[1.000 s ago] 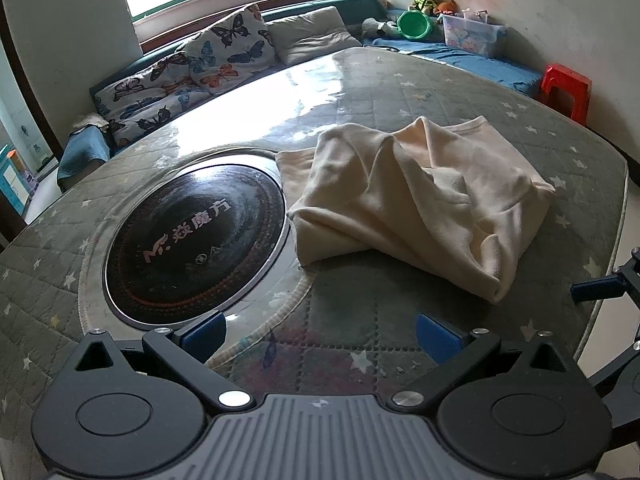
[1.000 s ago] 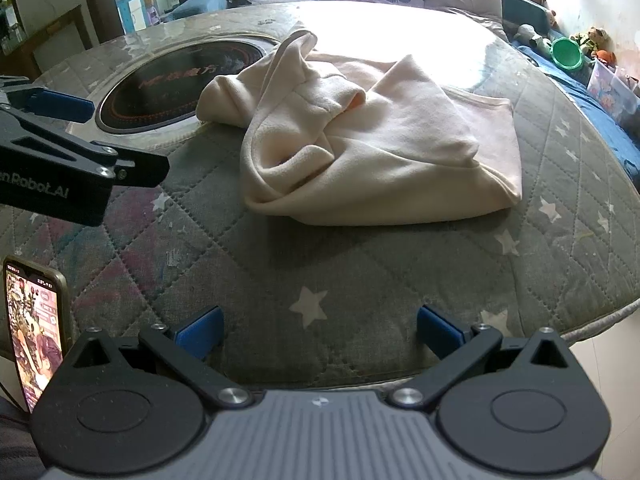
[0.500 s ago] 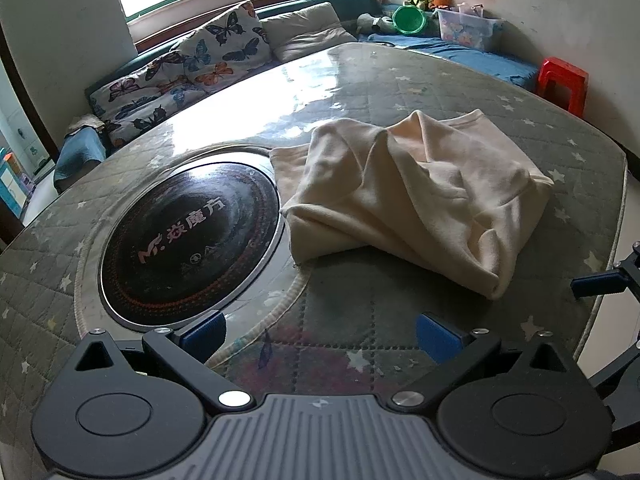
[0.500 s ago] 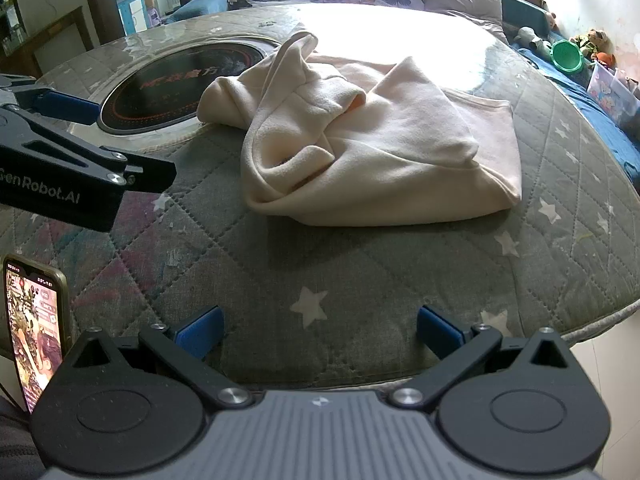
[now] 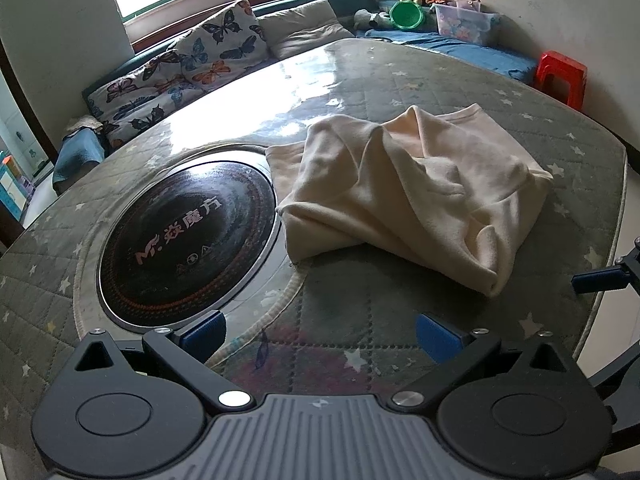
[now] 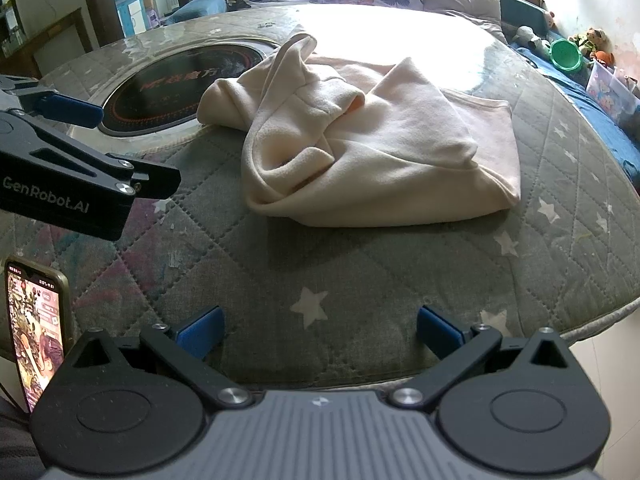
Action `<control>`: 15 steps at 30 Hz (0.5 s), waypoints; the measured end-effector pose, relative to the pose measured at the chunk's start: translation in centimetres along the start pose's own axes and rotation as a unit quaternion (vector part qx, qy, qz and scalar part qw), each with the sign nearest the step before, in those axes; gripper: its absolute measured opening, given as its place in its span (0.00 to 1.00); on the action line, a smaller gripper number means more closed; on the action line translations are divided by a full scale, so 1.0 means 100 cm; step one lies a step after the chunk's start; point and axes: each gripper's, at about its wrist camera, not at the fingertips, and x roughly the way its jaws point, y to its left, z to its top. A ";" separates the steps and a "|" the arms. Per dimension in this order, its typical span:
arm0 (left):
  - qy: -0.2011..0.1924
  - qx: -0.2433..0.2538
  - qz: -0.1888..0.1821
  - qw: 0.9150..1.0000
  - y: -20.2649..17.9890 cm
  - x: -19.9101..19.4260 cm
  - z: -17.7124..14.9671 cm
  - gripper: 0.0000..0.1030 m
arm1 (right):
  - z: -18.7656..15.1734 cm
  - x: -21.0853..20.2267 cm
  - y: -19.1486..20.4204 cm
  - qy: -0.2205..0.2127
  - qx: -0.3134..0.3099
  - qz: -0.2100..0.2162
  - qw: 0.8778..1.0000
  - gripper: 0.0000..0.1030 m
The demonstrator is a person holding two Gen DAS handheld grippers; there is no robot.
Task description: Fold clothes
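Cream fleece garment (image 5: 412, 196) lies crumpled in a loose heap on the round quilted surface (image 5: 360, 328), its left edge just overlapping the rim of the black glass hotplate (image 5: 188, 240) set into the middle. Folds bunch up at the garment's near-left side, while its right part lies flatter toward the surface's edge. Both claws hover at the near edge, well apart from the cloth. The left claw (image 5: 318, 334) is released, its blue-padded fingers spread wide with nothing between them, over the quilting just right of the hotplate. The right claw (image 6: 320, 328) is likewise released and empty, fingers splayed above a white star printed on the cover; from its view the left claw shows as a black arm at the left side, and a lit phone (image 6: 38, 332) stands at the near left. Beyond the far side sit butterfly-print cushions (image 5: 188, 64), with a green bowl (image 5: 407, 15) and a red stool (image 5: 560, 78) at the far right.
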 end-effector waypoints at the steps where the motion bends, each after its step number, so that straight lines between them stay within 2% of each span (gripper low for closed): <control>1: 0.000 0.001 -0.001 1.000 0.000 0.000 0.000 1.00 | 0.000 0.000 0.000 0.000 0.000 0.000 1.000 1.00; 15: 0.003 0.008 -0.004 1.000 -0.005 0.002 0.004 1.00 | 0.004 0.000 -0.002 0.009 0.006 0.012 1.000 1.00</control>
